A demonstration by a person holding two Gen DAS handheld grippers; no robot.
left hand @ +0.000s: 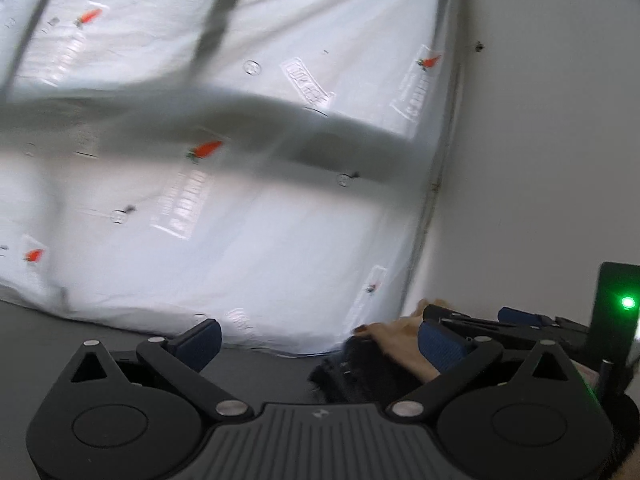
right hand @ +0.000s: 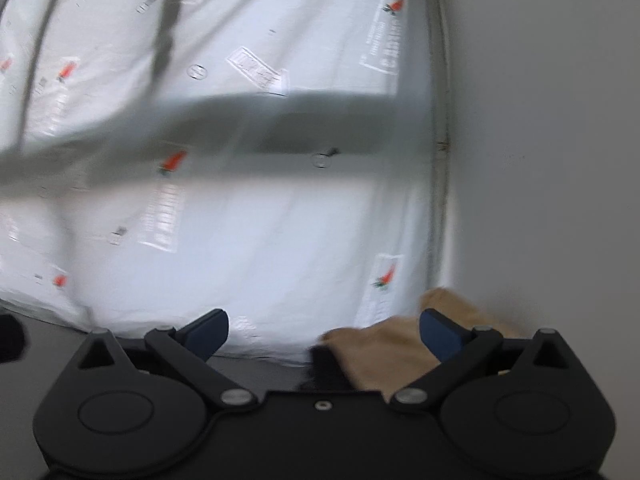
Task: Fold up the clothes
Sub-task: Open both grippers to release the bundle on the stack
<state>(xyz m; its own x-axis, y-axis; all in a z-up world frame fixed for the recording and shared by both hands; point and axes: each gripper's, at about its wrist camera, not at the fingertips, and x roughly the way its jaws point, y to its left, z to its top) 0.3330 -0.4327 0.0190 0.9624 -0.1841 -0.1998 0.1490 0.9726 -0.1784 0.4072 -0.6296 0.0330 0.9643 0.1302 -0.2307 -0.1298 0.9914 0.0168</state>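
Both views are blurred. A white sheet with small carrot prints [left hand: 248,240] covers the bed ahead; it also fills the right wrist view [right hand: 260,248]. My left gripper [left hand: 318,340] is open and holds nothing. A dark furry garment [left hand: 360,372] lies low between its fingers with a hand [left hand: 396,340] on it. My right gripper [right hand: 324,332] is open and holds nothing. A tan cloth [right hand: 384,344] and a dark piece [right hand: 324,368] lie by its right finger. The right gripper's body also shows at the left wrist view's right edge [left hand: 480,322].
A white wall [left hand: 540,140] runs along the right side of the bed, also in the right wrist view [right hand: 540,160]. A grey surface [left hand: 40,332] lies in front of the bed edge. Grey shadows cross the sheet.
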